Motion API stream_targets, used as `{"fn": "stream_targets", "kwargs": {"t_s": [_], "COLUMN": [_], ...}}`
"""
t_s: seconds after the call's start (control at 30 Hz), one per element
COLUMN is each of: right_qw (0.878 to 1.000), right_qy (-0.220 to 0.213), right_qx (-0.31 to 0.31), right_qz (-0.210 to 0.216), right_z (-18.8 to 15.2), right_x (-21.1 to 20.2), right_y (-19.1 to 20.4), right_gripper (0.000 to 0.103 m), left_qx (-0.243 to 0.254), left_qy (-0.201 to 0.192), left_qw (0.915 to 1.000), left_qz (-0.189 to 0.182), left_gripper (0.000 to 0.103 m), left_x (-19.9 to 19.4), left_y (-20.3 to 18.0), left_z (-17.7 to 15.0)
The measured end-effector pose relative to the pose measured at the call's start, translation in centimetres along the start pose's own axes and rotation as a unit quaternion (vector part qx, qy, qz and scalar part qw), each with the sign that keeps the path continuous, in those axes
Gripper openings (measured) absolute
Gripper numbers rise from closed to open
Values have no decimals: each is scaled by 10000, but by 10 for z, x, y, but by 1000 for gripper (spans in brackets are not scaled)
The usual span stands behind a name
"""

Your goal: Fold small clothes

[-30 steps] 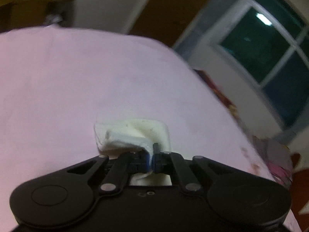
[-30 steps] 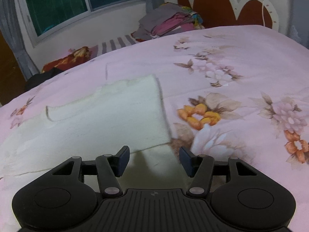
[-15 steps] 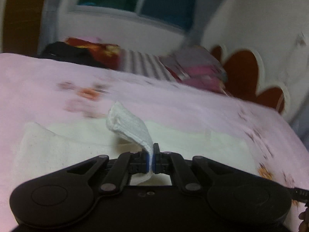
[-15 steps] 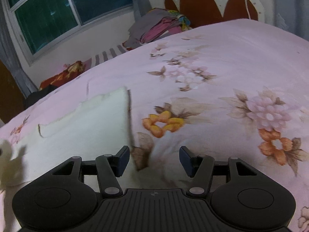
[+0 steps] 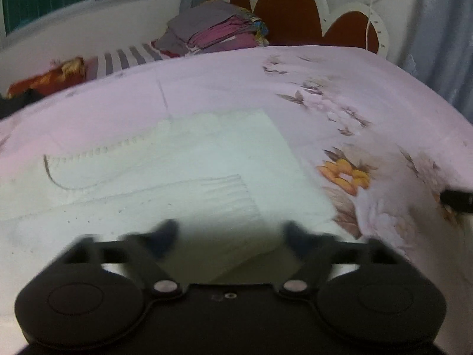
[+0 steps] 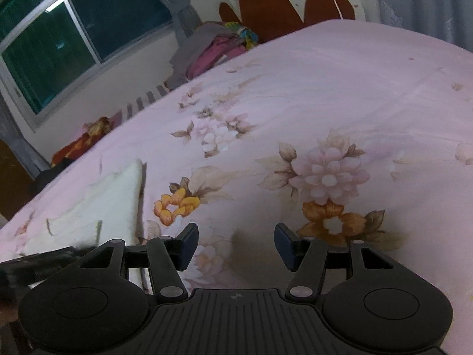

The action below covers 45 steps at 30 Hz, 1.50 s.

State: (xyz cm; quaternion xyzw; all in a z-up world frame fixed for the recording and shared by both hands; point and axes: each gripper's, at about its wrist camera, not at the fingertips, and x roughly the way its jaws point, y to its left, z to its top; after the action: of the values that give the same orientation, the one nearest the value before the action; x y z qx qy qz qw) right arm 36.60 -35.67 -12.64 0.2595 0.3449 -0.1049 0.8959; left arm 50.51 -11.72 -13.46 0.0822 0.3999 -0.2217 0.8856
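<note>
Your left gripper point(image 5: 230, 233) is hovering with its blurred fingers spread wide and nothing between them, just above the near edge of the small cream-white knitted garment point(image 5: 183, 177). Your right gripper point(image 6: 236, 244) is likewise standing released and empty, its blue-padded fingers point(image 6: 189, 244) apart over bare sheet, with the garment's right edge lying off to its left.

The garment is looking light, soft and limp, so it should drape and sag from any single pinch instead of holding a shape; the knit should offer decent grip and nothing about it seems fragile. Judging from how it is lying, a folded corner or a doubled edge is the best place to take hold, with both layers pinched together so the lower one is not sliding away. The near right corner, just ahead of your left fingers, is looking like the handiest spot.

It is lying flat on the pink floral bedsheet point(image 5: 340, 88), roughly rectangular, with a ribbed band across the near flap and a scalloped, curved seam running towards the far left. A layer appears to be already turned over on top.

Beyond it, a stack of folded grey and magenta clothes point(image 5: 212, 29) is sitting by the brown scalloped headboard point(image 5: 289, 9).
</note>
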Motion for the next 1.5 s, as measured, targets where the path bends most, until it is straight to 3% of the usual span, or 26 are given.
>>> {"fn": "stream_targets", "kwargs": {"t_s": [0.13, 0.27, 0.37, 0.43, 0.5, 0.63, 0.8, 0.9, 0.97, 1.03, 1.3, 1.37, 1.43, 1.5], "right_qw": [9984, 9934, 9876, 9839, 9825, 9866, 9811, 9794, 9797, 9801, 9800, 9776, 9778, 9810], "right_qy": [-184, 106, 334, 507, 720, 781, 1115, 1127, 1107, 1108, 1117, 1059, 883, 365], "right_qx": [21, -341, -598, -776, -837, -869, -1011, -1163, -1185, -1144, -1191, -1425, -1517, -1536], "right_qz": [532, 1093, 1415, 1529, 1502, 1142, 1218, 1205, 1176, 1187, 1139, 1134, 1142, 1130], "right_z": [10, 12, 1, -7, -15, -19, -22, -26, -29, -30, -30, -30, -25, -11], "right_x": [-6, 13, 31, 46, 64, 86, 104, 105, 106, 107, 108, 108, 102, 83], "right_y": [12, 57, 93, 114, 129, 147, 157, 165, 167, 167, 174, 180, 183, 183], "right_gripper": [58, 57, 56, 38, 35, 37, 37, 41, 43, 43, 42, 4, 4, 4], "left_qx": [-558, -1261, -1828, -2143, -2349, -2428, -2523, -2503, -2418, -2290, -2066, -2035, -2158, -2222], "left_qy": [-445, -495, -466, -313, -299, -275, -413, -426, -532, -315, -219, -193, -193, -177], "left_qw": [9974, 9876, 9730, 9643, 9602, 9620, 9609, 9621, 9650, 9696, 9668, 9674, 9659, 9651], "left_qz": [-23, 796, 1331, 1525, 1484, 1220, 1061, 998, 868, 806, 1491, 1494, 1415, 1372], "left_gripper": [71, 64, 64, 62, 60, 60, 60, 51, 53, 55, 55, 54, 49, 46], "left_x": [-46, -86, -112, -117, -118, -109, -101, -99, -106, -100, -85, -87, -91, -92], "left_y": [29, 93, 147, 176, 194, 209, 221, 223, 224, 222, 212, 211, 215, 220], "left_z": [-20, -58, -91, -106, -114, -119, -117, -111, -108, -105, -106, -106, -107, -107]}}
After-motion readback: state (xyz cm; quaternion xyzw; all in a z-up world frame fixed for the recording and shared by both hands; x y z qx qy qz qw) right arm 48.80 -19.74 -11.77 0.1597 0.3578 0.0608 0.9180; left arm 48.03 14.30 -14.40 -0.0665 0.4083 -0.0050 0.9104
